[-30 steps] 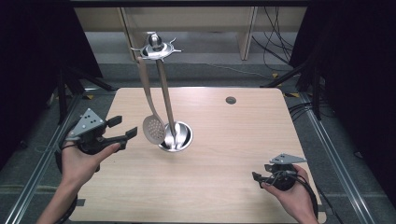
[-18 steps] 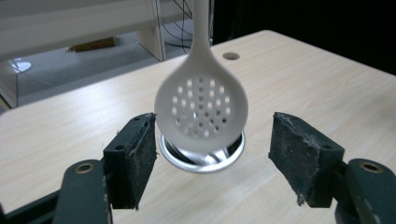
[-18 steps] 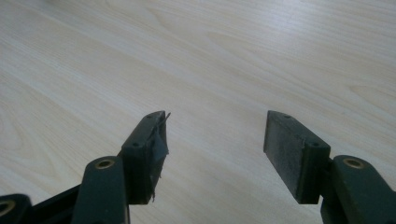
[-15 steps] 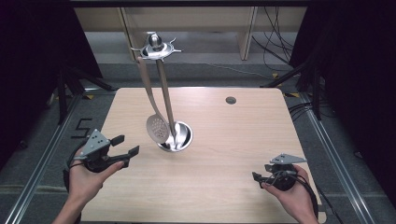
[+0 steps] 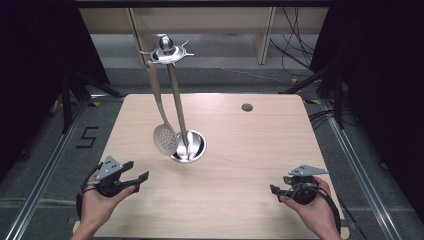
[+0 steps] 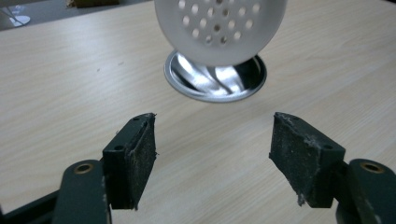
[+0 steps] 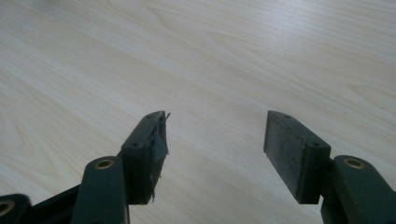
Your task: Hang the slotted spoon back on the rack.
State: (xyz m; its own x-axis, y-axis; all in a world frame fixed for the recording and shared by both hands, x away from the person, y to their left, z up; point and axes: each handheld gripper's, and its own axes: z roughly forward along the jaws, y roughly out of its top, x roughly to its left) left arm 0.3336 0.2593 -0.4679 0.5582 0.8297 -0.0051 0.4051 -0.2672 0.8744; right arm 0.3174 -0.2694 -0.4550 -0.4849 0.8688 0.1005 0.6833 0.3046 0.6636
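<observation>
Left gripper (image 5: 134,178) has pulled back to the near edge, both jaws spread empty, right gripper (image 5: 281,192) idle; skimmer (image 5: 164,139) hangs on rack (image 5: 170,50), likely next: re-approach, pinch handle.

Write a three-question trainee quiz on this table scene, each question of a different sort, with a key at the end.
1. True or false: the left gripper is shut on the skimmer.
2. Multiple choice: where does the skimmer hang? A) flat on the table B) from the top of the utensil stand, beside its pole C) in the right gripper
3. Fill in: in the left gripper view, the stand's round ____ lies ahead of the jaws, partly behind the skimmer's head.

Key
1. False; its jaws stand apart with nothing between them.
2. B
3. base
</observation>
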